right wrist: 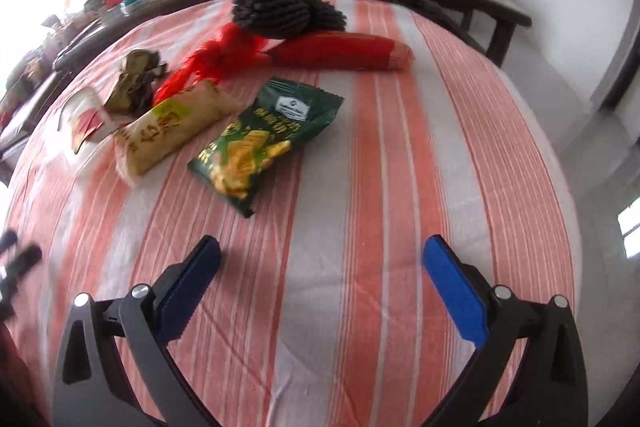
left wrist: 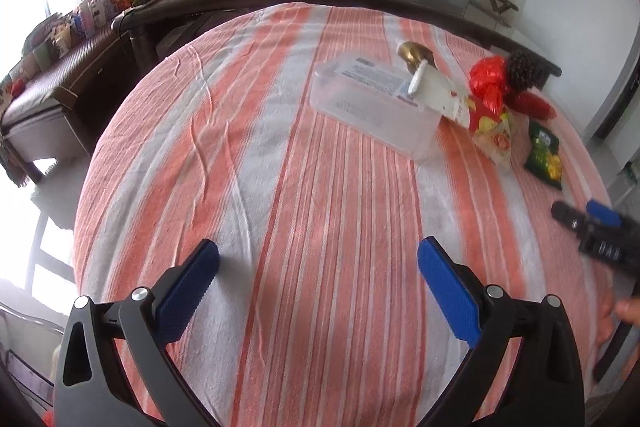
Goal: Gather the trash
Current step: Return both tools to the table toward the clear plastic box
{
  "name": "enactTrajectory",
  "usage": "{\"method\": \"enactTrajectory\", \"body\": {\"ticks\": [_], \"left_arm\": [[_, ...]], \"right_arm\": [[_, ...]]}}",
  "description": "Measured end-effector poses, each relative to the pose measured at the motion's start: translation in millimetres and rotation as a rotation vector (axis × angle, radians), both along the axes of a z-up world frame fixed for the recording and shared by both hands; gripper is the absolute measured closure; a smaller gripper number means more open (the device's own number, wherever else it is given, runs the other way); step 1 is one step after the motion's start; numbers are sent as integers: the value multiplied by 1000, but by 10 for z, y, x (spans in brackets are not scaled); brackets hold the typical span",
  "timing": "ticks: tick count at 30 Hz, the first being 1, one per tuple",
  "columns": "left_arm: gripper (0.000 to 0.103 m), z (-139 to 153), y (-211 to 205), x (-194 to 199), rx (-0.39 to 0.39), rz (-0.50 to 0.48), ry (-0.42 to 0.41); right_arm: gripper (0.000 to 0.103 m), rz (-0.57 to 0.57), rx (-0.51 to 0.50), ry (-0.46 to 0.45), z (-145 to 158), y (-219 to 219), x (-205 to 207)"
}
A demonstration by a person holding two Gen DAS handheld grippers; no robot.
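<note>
Both grippers, left gripper (left wrist: 318,259) and right gripper (right wrist: 322,259), hang with jaws apart over the striped worktop (right wrist: 380,187). Beyond lie a green snack bag (right wrist: 264,143), a yellow wrapper (right wrist: 168,131), and a clear tub (left wrist: 372,107) farther left.

Orange-and-white striped tablecloth (right wrist: 360,187), green snack bag (right wrist: 264,143), blue fingers (right wrist: 454,293)

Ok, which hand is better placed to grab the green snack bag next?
Right. The right tongs are open with the green snack bag just ahead. The left tongs, also open, face bare striped cloth, with the bag far off to their right.
</note>
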State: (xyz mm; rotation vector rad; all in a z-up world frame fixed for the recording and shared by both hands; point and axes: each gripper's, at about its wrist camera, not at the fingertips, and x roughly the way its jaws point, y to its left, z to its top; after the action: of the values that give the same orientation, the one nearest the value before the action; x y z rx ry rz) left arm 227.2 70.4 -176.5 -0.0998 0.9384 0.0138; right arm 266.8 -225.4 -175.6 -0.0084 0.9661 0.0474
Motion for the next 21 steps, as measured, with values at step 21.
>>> {"method": "enactTrajectory", "body": {"ticks": [21], "left_arm": [[5, -24, 306, 607, 44, 177, 54]], "right_arm": [[5, -3, 6, 2, -20, 4, 14]]}}
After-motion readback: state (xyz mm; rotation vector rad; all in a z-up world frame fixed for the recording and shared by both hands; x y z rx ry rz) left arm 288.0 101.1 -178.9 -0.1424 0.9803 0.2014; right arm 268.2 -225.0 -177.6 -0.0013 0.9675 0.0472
